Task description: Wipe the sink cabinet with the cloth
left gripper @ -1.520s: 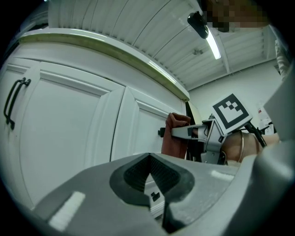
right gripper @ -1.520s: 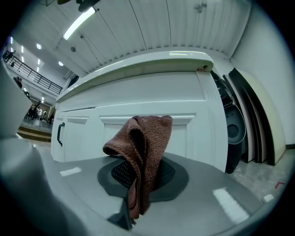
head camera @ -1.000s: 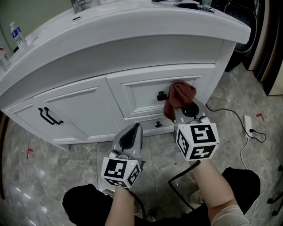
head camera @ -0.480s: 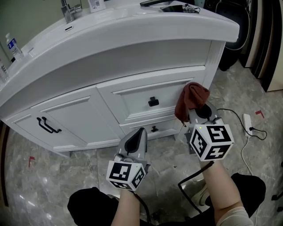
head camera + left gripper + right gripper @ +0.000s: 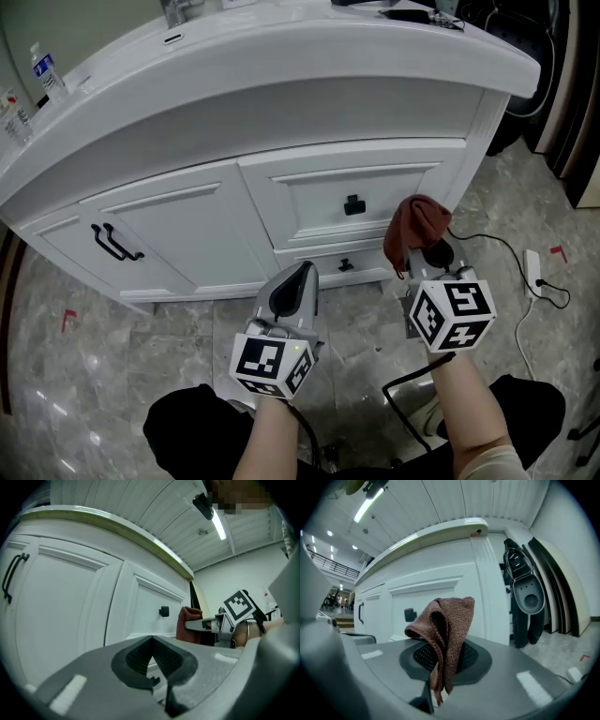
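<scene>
Right gripper (image 5: 440, 667) pinches the cloth (image 5: 449, 620), which stands bunched above its jaws, close to the cabinet (image 5: 187, 225) front by the right-hand drawers (image 5: 309, 202); contact not determinable. Left gripper (image 5: 152, 663) is pressed together, empty, held lower.

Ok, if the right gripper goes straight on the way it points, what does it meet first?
Probably the drawer front, just right of its knob. The cloth clamped in the right gripper would touch it first, though depth is unclear.
</scene>
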Tool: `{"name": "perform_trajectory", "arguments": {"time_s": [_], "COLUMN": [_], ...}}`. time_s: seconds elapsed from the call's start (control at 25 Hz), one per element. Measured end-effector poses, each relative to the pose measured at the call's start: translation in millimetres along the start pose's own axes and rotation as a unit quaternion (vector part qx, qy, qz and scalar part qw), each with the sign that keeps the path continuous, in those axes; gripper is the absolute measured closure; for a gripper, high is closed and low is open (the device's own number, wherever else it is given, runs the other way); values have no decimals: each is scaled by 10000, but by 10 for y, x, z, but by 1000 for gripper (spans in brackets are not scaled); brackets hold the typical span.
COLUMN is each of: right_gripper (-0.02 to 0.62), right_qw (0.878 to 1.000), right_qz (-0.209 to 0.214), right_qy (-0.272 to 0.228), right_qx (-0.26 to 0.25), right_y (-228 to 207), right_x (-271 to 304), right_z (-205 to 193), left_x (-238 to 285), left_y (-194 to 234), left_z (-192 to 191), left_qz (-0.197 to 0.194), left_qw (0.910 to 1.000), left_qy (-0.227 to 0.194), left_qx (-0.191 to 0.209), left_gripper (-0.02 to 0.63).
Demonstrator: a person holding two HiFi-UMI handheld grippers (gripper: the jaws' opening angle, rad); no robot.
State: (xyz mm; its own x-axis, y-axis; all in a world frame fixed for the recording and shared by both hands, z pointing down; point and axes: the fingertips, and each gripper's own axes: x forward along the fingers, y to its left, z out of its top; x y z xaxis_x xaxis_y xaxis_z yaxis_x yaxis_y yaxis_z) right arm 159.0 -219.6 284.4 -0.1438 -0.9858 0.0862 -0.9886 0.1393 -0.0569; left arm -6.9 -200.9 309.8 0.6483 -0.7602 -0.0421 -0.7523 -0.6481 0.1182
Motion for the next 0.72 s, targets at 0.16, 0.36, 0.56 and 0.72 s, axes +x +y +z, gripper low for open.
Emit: {"name": "perform_trajectory", "arguments": {"time_s": [0.16, 0.36, 0.56, 0.72], "right_gripper": [517, 517, 517, 517], "right_qw": [9970, 9888, 9807, 9778], "right_qz": [705, 1434, 1937, 2074], "right_qy": [296, 399, 244, 171], "right_qx": [151, 62, -72, -249], "right_y": [647, 1358, 1827, 1981], "right_x": [144, 363, 540, 654], "right_z": [-401, -531, -403, -370], "left_x": [-166, -389, -521, -525], "left_y": [258, 579, 805, 858], "left_z": [-36, -34, 4, -20], "left_qz": [235, 607, 797, 821], "left_qw": [9995, 9981, 9967, 9965], "left_qy": [-10, 64, -10, -4], "left_qx": [-190, -39, -137, -168], "left_gripper": [606, 606, 606, 606]}}
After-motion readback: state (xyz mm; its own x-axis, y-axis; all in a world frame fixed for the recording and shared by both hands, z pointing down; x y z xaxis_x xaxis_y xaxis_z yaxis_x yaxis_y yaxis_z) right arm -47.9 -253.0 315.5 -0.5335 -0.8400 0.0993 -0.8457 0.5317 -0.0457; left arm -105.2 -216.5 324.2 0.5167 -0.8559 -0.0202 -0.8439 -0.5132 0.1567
